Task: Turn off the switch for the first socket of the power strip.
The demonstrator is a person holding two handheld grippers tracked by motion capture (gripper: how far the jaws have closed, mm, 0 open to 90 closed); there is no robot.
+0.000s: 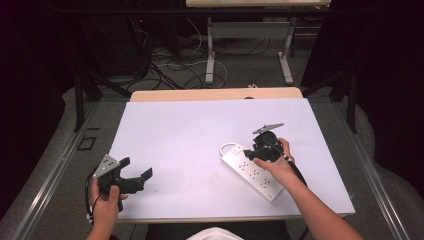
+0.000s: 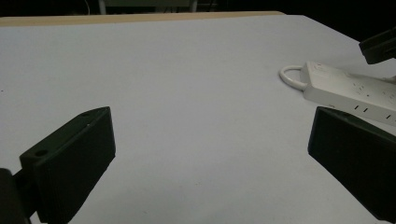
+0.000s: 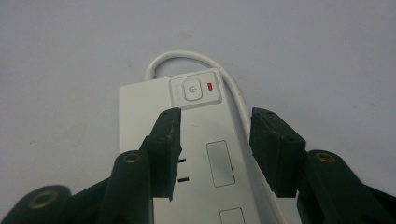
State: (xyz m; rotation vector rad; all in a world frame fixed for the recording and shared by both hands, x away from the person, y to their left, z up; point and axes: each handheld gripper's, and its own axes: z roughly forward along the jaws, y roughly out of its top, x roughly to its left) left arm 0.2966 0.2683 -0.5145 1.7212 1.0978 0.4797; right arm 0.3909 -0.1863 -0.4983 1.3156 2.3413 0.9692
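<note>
Step in hand: approach to the power strip (image 1: 252, 171), judging by the pose. It lies flat on the right half of the white surface (image 1: 190, 135), long axis running diagonally toward the near right corner, with its white cord (image 3: 187, 58) looping out from the far end. The right tool (image 1: 261, 151) hangs over that far end, jaws apart with nothing between them. In the right gripper view the right tool (image 3: 215, 140) straddles the strip's top face just short of the power button (image 3: 192, 89), with a small red indicator (image 3: 209, 86) beside the button. Whether the jaw tips touch the casing I cannot tell.

The left tool (image 1: 131, 176) sits low over the near left corner of the surface, well apart from the strip, jaws wide apart and empty, aimed toward it. In the left gripper view the strip (image 2: 350, 91) shows off to the right.

Likely next move: either press the button or clamp the strip's end. A press would call for one jaw tip brought forward and down onto the button, since both tips currently sit behind it. A clamp would call for the jaws lowered past the long edges before closing, and the cord along the right edge could get pinched. The left tool may be needed to steady the strip.
</note>
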